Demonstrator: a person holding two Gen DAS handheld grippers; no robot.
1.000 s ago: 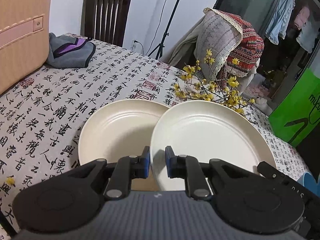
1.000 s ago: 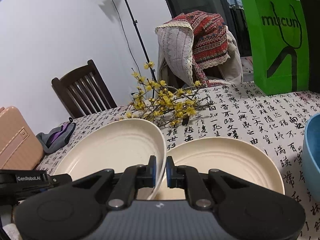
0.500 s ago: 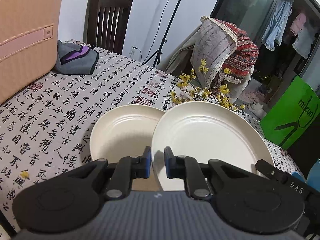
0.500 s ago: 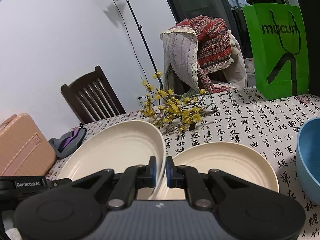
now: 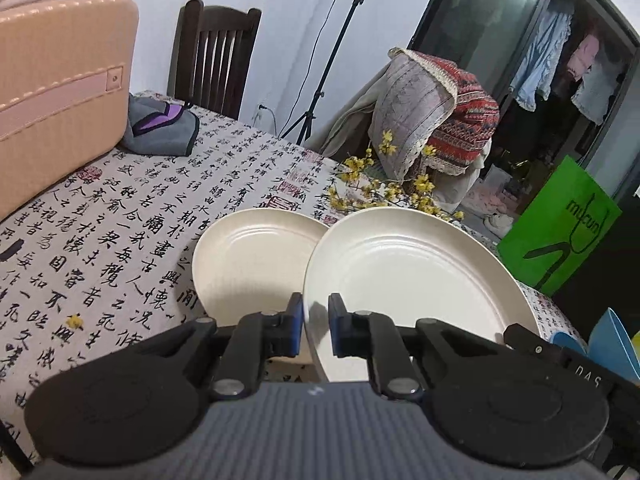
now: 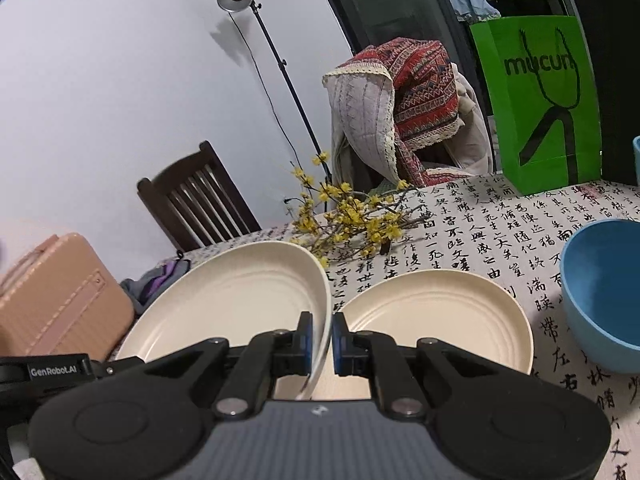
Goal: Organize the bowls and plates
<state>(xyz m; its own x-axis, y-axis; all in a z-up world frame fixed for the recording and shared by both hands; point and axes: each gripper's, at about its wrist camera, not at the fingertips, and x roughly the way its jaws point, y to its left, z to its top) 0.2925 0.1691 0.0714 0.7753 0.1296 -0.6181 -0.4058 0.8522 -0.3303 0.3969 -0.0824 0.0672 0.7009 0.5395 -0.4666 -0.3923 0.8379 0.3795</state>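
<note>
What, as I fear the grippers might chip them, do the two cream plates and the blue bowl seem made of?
Held plate and plate on the table: probably moulded plastic or melamine. They have a matte cream surface, a thin rim, soft concentric ridges and no glassy glaze glare. Matte ceramic cannot be ruled out.
Blue bowl: likely the same, with even matte colour and a dull sheen.

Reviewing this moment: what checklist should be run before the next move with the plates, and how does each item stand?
1. Left gripper shut on the held plate at its rim: ok.
2. Right gripper shut on the same plate's opposite rim: ok.
3. Second plate lying flat on the tablecloth: ok.
4. Held plate clear of the second plate: cannot tell.
5. Blue bowl apart from the second plate: ok.
</note>
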